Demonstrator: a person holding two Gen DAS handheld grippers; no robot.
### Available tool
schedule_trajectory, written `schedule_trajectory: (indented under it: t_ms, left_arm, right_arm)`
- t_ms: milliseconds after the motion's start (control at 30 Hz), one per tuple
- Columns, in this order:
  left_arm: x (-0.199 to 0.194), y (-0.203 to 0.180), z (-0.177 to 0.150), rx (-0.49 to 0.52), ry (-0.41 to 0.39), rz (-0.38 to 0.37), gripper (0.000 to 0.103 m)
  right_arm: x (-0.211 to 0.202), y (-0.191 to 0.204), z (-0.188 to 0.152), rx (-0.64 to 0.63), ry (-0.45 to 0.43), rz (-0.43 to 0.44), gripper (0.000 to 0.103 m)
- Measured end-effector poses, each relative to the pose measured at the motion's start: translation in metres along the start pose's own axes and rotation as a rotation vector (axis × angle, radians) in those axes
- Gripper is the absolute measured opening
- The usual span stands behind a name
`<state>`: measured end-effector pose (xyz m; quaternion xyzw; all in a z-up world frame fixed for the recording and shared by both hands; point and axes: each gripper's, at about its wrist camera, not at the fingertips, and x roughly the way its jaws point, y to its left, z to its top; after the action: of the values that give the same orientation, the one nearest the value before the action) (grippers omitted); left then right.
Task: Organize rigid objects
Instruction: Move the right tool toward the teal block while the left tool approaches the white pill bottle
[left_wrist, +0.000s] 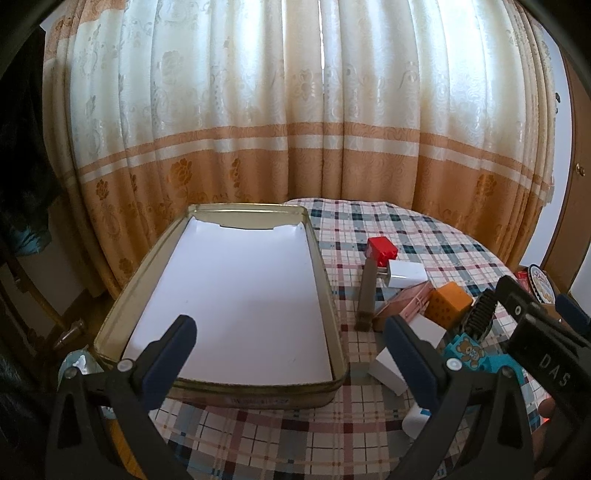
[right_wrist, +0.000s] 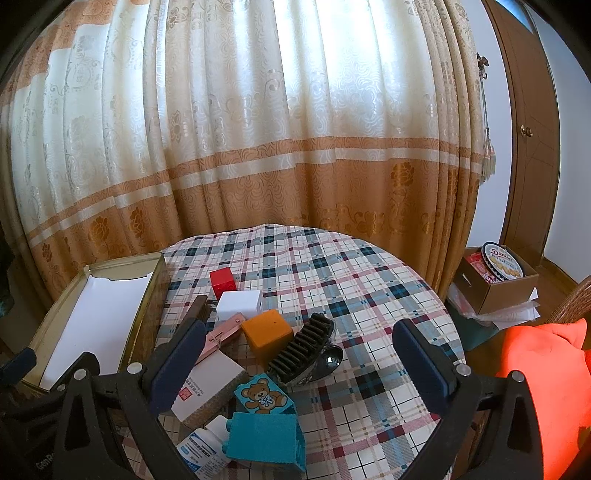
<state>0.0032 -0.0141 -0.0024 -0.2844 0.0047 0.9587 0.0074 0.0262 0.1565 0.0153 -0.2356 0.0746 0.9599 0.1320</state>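
- Our right gripper (right_wrist: 299, 365) is wide open and holds nothing. It tips down a little toward the table.
- Right under it, nearest to us, sits the teal bear block (right_wrist: 266, 424). A white bottle (right_wrist: 205, 441) lies just beside it on the left.
- A white box with a red stamp (right_wrist: 208, 384) lies just past the bottle, half hidden behind our right gripper's left finger.
- A bit farther is the black hair clip (right_wrist: 303, 349). Its long side runs from near-left to far-right, slanted across the gap of our jaws.
- Next to the clip, on its left, is the orange cube (right_wrist: 266, 334). The two look like they touch.
- Then come a pink flat thing (right_wrist: 223, 330), the white cube (right_wrist: 239, 304) and, farthest in the pile, the red cube (right_wrist: 222, 281).
- A long brown bar (left_wrist: 365, 291) lies in the pile too, pointing away from us.
- Our left gripper (left_wrist: 291, 347) is wide open and empty as well. It hangs over the near end of the tin tray (left_wrist: 325, 277).
- The tray has only white paper in it. It lies to the left of the pile, on the checked tablecloth (right_wrist: 369, 295).
- We think the right hand is nearer to the pile, so it should pick first. The bear block is closest between its jaws.
- Each thing then has to go left, into the tray.
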Motion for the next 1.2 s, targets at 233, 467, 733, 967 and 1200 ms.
schedule_trajectory:
  t_ms: [233,467,733,967,1200]
  left_arm:
    - [-0.001,0.001,-0.001,0.007,0.005,-0.001,0.103]
    - [-0.001,-0.001,-0.004,0.015,0.011,-0.001,0.103]
    - [-0.005,-0.005,-0.012,0.043,0.013,-0.012,0.103]
    - [-0.008,-0.009,-0.016,0.06,0.024,-0.052,0.103]
    - [-0.01,-0.009,-0.021,0.081,0.043,-0.089,0.102]
  right_arm:
    - [0.0,-0.002,0.0,-0.013,0.003,0.006,0.103]
    - [-0.003,-0.008,-0.004,-0.039,-0.002,0.009,0.103]
    - [-0.014,-0.028,-0.012,-0.059,0.001,0.013,0.103]
    - [-0.025,-0.047,-0.025,-0.084,0.026,0.03,0.102]
    - [-0.026,-0.037,-0.028,-0.107,0.045,0.13,0.1]
